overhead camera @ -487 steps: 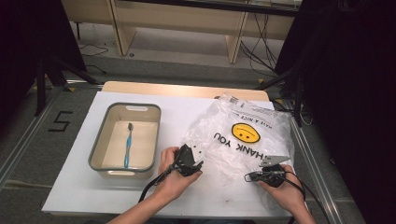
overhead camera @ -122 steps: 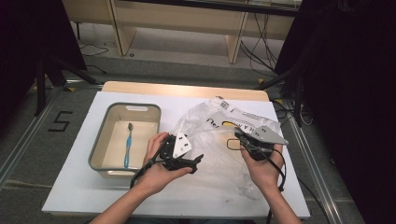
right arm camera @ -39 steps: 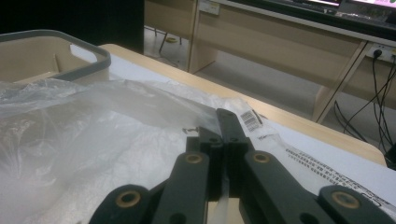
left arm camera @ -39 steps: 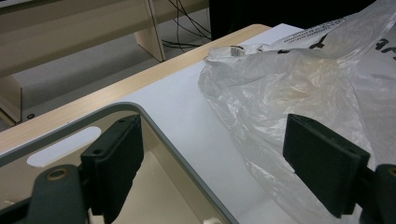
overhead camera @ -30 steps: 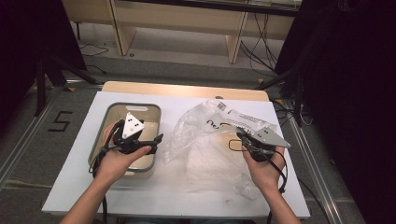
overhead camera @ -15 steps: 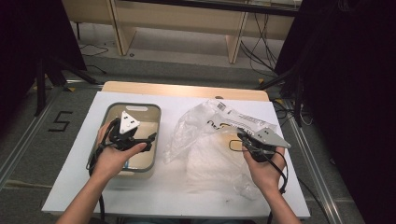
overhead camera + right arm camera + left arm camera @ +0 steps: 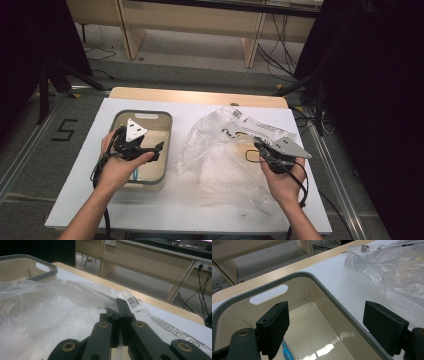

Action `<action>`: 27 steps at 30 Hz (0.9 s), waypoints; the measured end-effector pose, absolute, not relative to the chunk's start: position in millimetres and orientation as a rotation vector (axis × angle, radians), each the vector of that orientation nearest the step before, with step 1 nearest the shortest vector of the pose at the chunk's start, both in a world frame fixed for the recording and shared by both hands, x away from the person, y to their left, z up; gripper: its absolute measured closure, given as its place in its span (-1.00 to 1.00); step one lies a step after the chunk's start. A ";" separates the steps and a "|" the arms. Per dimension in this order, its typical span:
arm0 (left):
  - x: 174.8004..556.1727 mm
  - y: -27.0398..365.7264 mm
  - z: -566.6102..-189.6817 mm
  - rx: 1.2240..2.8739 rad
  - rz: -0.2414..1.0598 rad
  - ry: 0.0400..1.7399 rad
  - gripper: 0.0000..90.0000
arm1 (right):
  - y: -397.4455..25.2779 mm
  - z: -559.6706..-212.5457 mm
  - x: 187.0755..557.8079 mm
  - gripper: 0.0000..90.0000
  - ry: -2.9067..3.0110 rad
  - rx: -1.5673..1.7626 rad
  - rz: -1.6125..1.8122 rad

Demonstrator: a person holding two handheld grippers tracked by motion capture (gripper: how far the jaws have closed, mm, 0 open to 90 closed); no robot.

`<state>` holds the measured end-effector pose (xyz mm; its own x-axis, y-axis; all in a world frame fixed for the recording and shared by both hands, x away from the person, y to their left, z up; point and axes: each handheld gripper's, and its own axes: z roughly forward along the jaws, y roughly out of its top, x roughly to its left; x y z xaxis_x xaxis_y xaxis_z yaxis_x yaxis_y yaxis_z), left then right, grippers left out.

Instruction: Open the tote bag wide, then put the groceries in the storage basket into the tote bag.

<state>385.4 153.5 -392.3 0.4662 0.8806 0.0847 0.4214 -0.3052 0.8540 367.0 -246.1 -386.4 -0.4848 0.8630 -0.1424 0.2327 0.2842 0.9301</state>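
Observation:
A clear plastic bag [image 7: 235, 155] with black print lies crumpled on the white table, right of centre. My right gripper [image 7: 260, 146] is shut on the bag's upper edge and holds it raised; in the right gripper view the film [image 7: 62, 305] runs between the closed jaws. My left gripper [image 7: 157, 149] is open above the grey-rimmed cream bin [image 7: 167, 135]. Between its jaws in the left gripper view I see the bin's inside [image 7: 317, 325] and the end of a blue toothbrush [image 7: 286, 353] on the bottom. The toothbrush [image 7: 135, 174] is mostly hidden by my hand in the high view.
The white table top [image 7: 200, 210] rests on a wooden table [image 7: 200, 96]. Wooden shelving [image 7: 190, 25] and cables stand beyond it. A dark curtain hangs at the right. The bag [image 7: 392, 277] lies right of the bin.
My left gripper has left the bag and moved left over the bin, then a little lower toward it. My right gripper still holds the bag raised.

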 end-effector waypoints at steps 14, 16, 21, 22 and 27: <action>390.9 158.4 -396.1 1.928 0.706 1.138 -0.52 | -245.4 -387.9 367.6 1.00 1.901 0.987 1.201; 392.6 159.2 -397.6 1.939 0.697 1.158 -0.52 | -245.6 -388.3 367.1 1.00 1.903 0.988 1.201; 397.3 163.5 -397.6 1.945 0.688 1.213 -0.50 | -246.9 -390.0 364.8 1.00 1.908 0.982 1.201; 398.4 164.5 -397.5 1.945 0.687 1.225 -0.49 | -247.1 -390.4 364.1 1.00 1.910 0.981 1.199; 406.9 167.0 -402.1 1.975 0.651 1.294 -0.45 | -247.6 -390.1 362.2 1.00 1.910 0.984 1.199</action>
<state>406.9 167.0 -402.1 0.3810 0.9236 0.0420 0.5842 -0.2757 0.7633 362.2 -247.6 -390.1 -0.4924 0.8587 -0.1424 0.2450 0.2937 0.9240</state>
